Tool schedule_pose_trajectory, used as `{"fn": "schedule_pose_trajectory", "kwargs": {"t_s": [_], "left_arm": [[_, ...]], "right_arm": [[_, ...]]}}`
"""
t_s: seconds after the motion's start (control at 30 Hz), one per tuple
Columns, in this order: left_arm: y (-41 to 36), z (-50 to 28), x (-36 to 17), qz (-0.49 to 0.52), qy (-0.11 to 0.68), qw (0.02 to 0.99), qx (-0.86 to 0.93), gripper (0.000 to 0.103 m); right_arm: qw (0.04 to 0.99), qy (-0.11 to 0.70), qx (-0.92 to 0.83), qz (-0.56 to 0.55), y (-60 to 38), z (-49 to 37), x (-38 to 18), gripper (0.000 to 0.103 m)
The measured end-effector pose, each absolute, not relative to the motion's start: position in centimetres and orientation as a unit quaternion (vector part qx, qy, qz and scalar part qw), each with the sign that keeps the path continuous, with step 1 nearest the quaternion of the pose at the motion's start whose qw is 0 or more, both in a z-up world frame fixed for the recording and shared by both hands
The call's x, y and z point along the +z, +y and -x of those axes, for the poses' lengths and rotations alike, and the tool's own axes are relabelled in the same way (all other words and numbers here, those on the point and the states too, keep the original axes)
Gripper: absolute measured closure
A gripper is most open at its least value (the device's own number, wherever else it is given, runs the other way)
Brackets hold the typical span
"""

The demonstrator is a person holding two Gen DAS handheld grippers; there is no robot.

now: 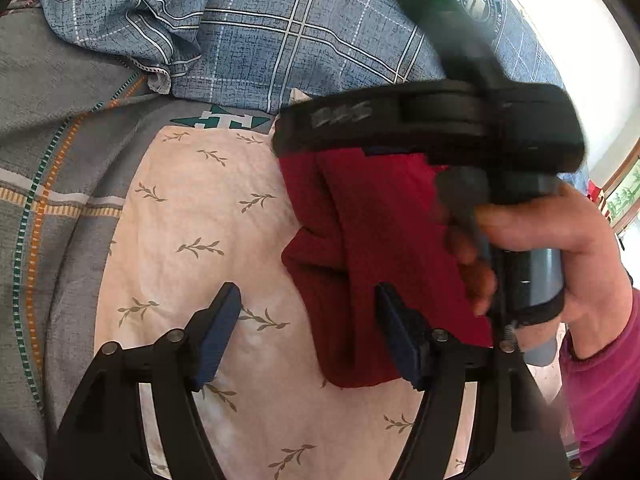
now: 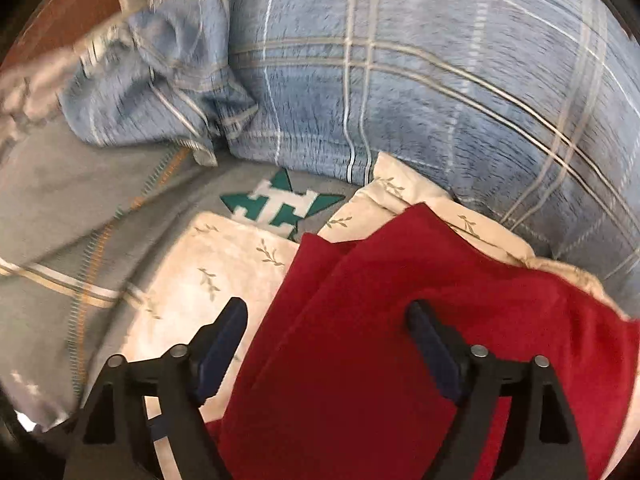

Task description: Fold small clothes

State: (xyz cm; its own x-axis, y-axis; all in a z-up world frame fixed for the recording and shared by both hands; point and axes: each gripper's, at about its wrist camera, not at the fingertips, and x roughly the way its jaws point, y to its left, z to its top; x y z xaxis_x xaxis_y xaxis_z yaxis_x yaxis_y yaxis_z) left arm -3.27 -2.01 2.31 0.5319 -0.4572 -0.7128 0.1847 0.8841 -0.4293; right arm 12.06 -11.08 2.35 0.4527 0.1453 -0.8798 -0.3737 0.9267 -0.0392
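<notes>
One red cloth is folded up, as far as I can tell. From left to right: the left tool [image 1: 308, 332] is open, with nothing in it, over the cream leaf-print pillow [image 1: 192, 216]. The red cloth [image 1: 372, 240] lies on that pillow in neat layers. The right tool [image 2: 328, 348] is open above it, holding nothing. Maybe one more fold or a pat is left.

I see a bed dressed in a grey sheet [image 1: 60, 92] with a green star emblem [image 2: 280, 206], a blue plaid duvet [image 1: 304, 36] bunched at the far side, and a cream leaf-print pillow [image 1: 192, 216]; bright daylight pours from a window [image 1: 616, 92] at right
</notes>
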Motion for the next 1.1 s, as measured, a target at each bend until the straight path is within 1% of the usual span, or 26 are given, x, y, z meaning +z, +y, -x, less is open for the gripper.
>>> {"fn": "schedule_pose_trajectory", "kwargs": {"t_s": [0.07,0.1,0.13,0.17,0.2,0.23,0.27,0.3,0.37,0.47,0.57,0.7,0.73,0.8,0.93,1.1], "left_arm": [[-2.0,3.2,2.3,0.152,0.446,0.862,-0.185,0.032],[-2.0,3.2,2.4,0.151,0.446,0.862,-0.184,0.032],[-2.1,3.0,2.4,0.151,0.446,0.863,-0.183,0.032],[-2.1,3.0,2.4,0.150,0.446,0.863,-0.183,0.031],[-2.2,3.0,2.4,0.150,0.446,0.863,-0.182,0.031],[-2.2,3.0,2.4,0.149,0.446,0.864,-0.182,0.031],[-2.3,3.0,2.4,0.148,0.445,0.864,-0.181,0.030],[-2.4,3.0,2.4,0.148,0.444,0.865,-0.181,0.030],[-2.5,2.8,2.4,0.149,0.442,0.865,-0.183,0.027],[-2.7,2.6,2.4,0.153,0.440,0.864,-0.190,0.025],[-2.6,2.2,2.4,0.159,0.439,0.861,-0.200,0.025],[-2.8,1.8,2.7,0.189,0.427,0.848,-0.250,0.024],[-2.8,1.6,2.7,0.204,0.425,0.840,-0.270,0.019],[-3.2,1.1,2.9,0.219,0.423,0.829,-0.292,0.018],[-4.2,0.2,3.2,0.197,0.405,0.845,-0.289,0.018],[-5.8,-0.8,3.1,0.196,0.398,0.844,-0.303,0.018]], "right_arm": [[0.843,0.496,0.140,0.154,-10.1,-12.0,1.5,0.016],[0.845,0.490,0.136,0.167,-9.9,-11.9,1.3,0.018],[0.848,0.482,0.132,0.175,-9.8,-11.7,1.2,0.021],[0.852,0.474,0.129,0.179,-10.0,-11.4,1.2,0.028],[0.858,0.465,0.127,0.181,-10.3,-11.0,1.3,0.031],[0.860,0.460,0.130,0.181,-10.5,-10.8,1.4,0.038],[0.862,0.454,0.135,0.179,-10.9,-10.6,1.5,0.048],[0.865,0.450,0.140,0.174,-11.4,-10.3,1.8,0.053],[0.867,0.447,0.152,0.161,-12.5,-9.9,2.6,0.072],[0.870,0.443,0.161,0.142,-13.7,-9.6,3.5,0.081],[0.877,0.433,0.168,0.124,-14.8,-9.0,4.5,0.084],[0.880,0.431,0.174,0.098,-16.3,-8.6,5.5,0.086],[0.880,0.432,0.176,0.090,-16.9,-8.5,5.7,0.086],[0.880,0.433,0.179,0.076,-17.8,-8.5,6.0,0.086],[0.879,0.436,0.183,0.056,-19.2,-8.5,6.3,0.086],[0.876,0.442,0.190,0.039,-20.5,-8.6,6.3,0.086]]}}
